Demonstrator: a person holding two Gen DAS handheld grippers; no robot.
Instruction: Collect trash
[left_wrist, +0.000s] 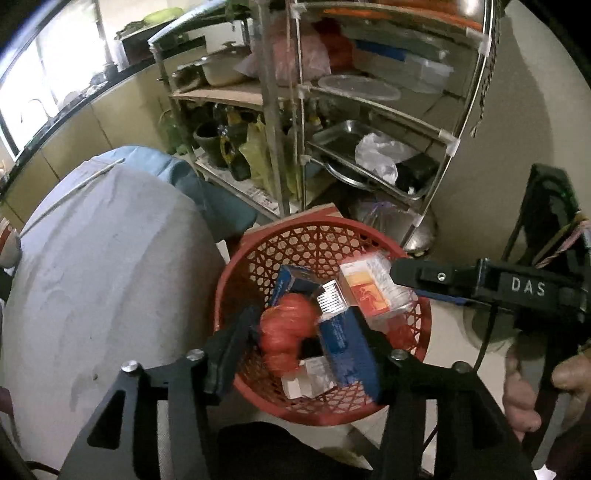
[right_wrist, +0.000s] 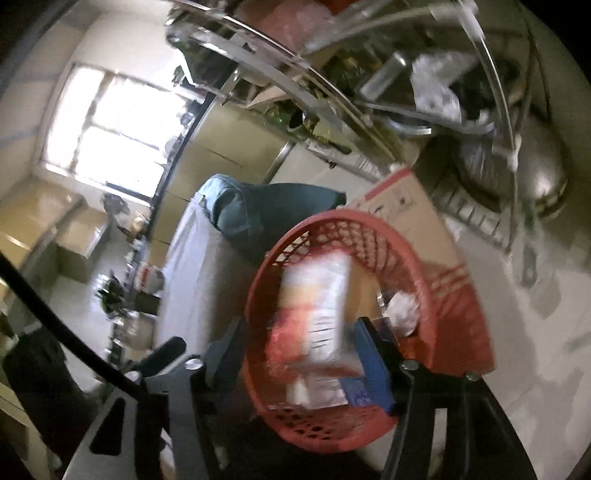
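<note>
Both grippers hang over a red mesh basket that stands on the floor beside a grey-covered table, with a metal shelf rack on the far side.

Left gripper: jaws apart, pointing down into the basket. A crumpled orange-red bag and a blue carton lie between the fingers — the pads do not press on either.

Right gripper: jaws apart, nothing clamped. A white-and-orange box sits blurred between them, over the basket; whether it rests on the other trash cannot be told. In the left view this box lies at the right side of the basket, just beside the tip of the right gripper's finger.

A person's hand holds the right gripper's handle.
</note>
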